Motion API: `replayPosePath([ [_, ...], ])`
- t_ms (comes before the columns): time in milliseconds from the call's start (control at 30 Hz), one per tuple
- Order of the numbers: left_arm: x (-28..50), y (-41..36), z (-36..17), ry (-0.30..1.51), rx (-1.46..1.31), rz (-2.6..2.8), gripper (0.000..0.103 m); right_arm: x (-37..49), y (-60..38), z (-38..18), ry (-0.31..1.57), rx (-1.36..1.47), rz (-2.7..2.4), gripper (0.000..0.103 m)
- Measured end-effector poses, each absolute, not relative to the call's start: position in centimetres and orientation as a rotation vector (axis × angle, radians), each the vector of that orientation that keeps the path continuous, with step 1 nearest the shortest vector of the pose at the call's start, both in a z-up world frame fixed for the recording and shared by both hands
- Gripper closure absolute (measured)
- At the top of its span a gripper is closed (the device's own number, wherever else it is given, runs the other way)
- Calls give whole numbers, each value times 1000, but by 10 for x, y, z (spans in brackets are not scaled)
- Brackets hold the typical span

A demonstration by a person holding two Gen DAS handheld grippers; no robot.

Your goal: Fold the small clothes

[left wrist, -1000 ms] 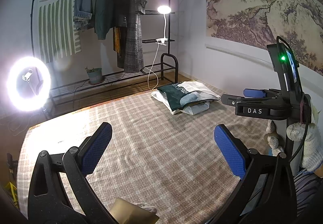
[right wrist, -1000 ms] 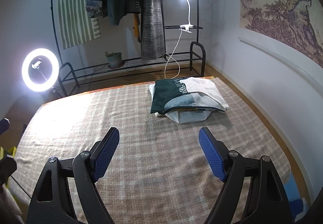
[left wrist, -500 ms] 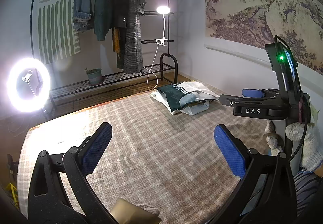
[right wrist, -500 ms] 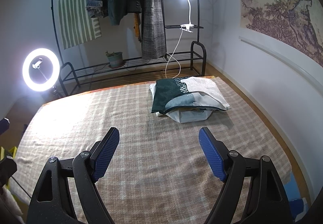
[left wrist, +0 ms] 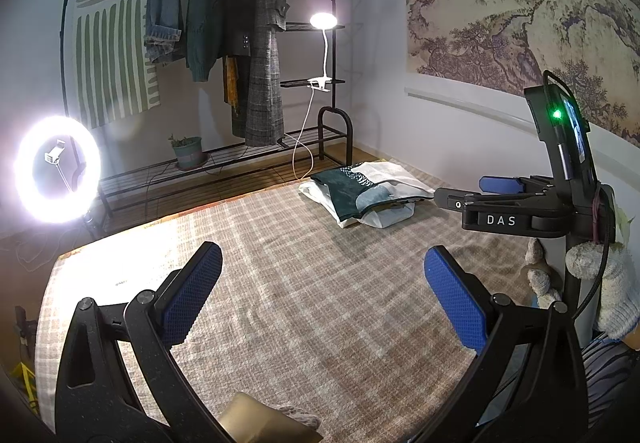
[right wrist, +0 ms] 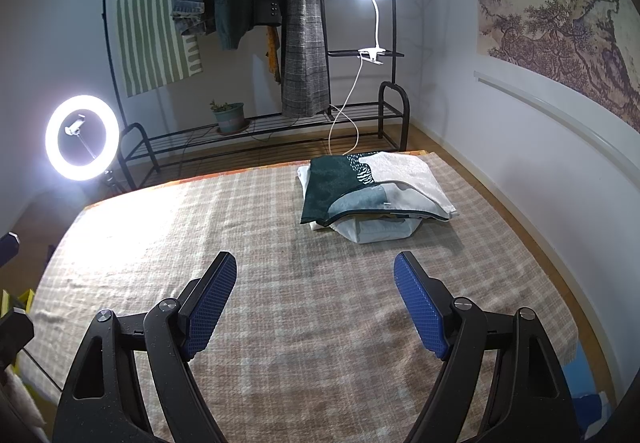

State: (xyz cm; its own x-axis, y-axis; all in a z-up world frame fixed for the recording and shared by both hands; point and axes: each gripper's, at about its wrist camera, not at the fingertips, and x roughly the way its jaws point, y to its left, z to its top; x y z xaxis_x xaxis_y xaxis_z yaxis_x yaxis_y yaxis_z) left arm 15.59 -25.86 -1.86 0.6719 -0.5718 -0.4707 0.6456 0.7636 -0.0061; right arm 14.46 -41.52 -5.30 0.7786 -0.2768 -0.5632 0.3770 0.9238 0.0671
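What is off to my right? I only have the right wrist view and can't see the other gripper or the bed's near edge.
Observer: The left wrist view shows your right gripper from the side, open, with nothing between its blue pads, short of the stack of folded clothes.
Operator: And the left gripper?
Observer: The left gripper is open and empty too, over bare checked blanket.
Operator: Anything near the bed's edge that I miss?
Observer: Yes. A tan folded piece lies at the bottom of the left wrist view, just below the left gripper.
Operator: Whose hand holds my gripper?
Observer: A hand in a white knit glove shows at the handle.
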Motion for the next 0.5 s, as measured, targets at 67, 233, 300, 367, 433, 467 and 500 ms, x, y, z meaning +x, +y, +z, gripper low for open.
replayPosePath([
  [67,155,-259,-19,472,166,-688,0,145,-415,-53,579,180,-354,22],
  [233,155,-259,-20,473,166,-687,0,145,-415,-53,581,180,-352,22],
  [300,155,-259,-20,475,165,-685,0,146,-414,-52,582,178,-350,22],
  [367,155,-258,-19,475,165,-688,0,147,-414,-52,583,176,-347,22],
  [433,155,-257,-18,476,166,-687,0,146,-414,-52,584,176,-347,22],
  [467,155,-257,-17,475,165,-684,0,147,-414,-52,585,177,-346,22],
  [500,156,-255,-17,473,164,-684,0,147,-414,-53,586,177,-345,22],
])
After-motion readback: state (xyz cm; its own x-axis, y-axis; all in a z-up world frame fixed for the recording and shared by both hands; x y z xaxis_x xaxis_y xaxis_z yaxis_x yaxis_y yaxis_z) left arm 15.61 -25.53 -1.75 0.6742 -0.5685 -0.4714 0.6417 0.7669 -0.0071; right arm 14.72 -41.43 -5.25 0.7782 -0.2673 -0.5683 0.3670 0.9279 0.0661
